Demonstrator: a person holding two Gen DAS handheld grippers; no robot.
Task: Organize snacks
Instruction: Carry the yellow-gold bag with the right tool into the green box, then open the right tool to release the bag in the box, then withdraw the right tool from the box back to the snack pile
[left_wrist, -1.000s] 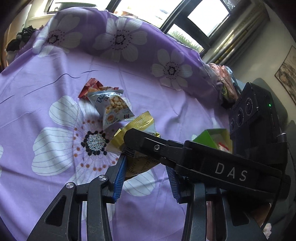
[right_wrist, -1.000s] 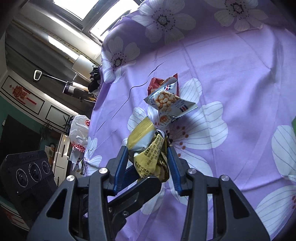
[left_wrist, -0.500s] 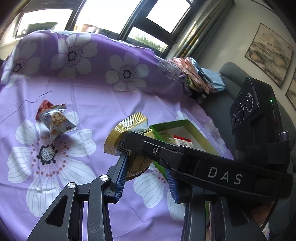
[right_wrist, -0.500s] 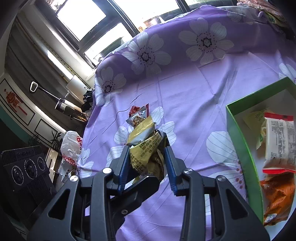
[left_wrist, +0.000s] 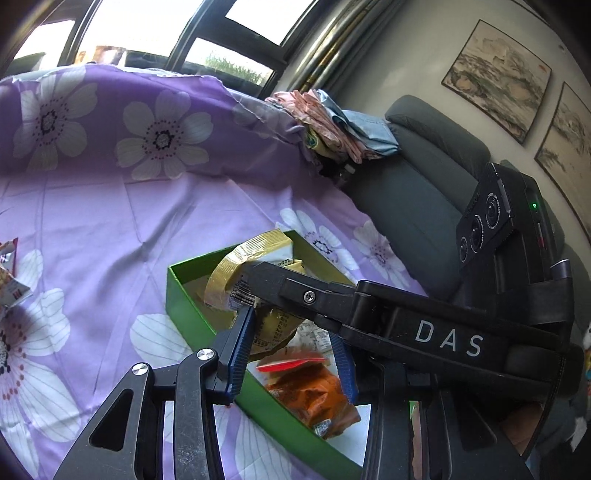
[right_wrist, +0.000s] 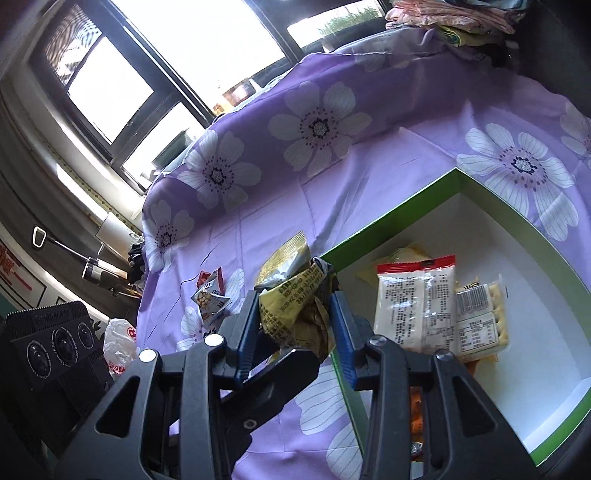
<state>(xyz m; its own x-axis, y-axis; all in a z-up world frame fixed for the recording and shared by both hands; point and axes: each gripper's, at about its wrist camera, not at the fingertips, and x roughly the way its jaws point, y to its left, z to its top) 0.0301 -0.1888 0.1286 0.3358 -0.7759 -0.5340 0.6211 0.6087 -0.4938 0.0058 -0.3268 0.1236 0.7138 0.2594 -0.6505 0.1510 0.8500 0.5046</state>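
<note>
My right gripper (right_wrist: 293, 328) is shut on a crumpled yellow snack bag (right_wrist: 295, 299) and holds it above the near-left edge of a green box (right_wrist: 388, 221). The same bag (left_wrist: 255, 280) shows in the left wrist view, over the box (left_wrist: 181, 291), with the right gripper's black body across it. My left gripper (left_wrist: 291, 343) is open and empty, its blue fingers (left_wrist: 242, 343) either side of the held bag. The box holds a white red-topped packet (right_wrist: 413, 306), a cracker packet (right_wrist: 480, 321) and an orange bag (left_wrist: 314, 395).
Two small snack bags (right_wrist: 210, 295) lie on the purple flowered cloth (right_wrist: 369, 177) to the left. A grey sofa (left_wrist: 413, 192) and folded clothes (left_wrist: 332, 125) stand beyond the cloth at the right. A plastic bag (right_wrist: 118, 343) lies off the cloth's left side.
Both grippers have moved right from the loose snack bags to the green box. The yellow bag stays clamped in the right gripper and now hangs over the box edge.
</note>
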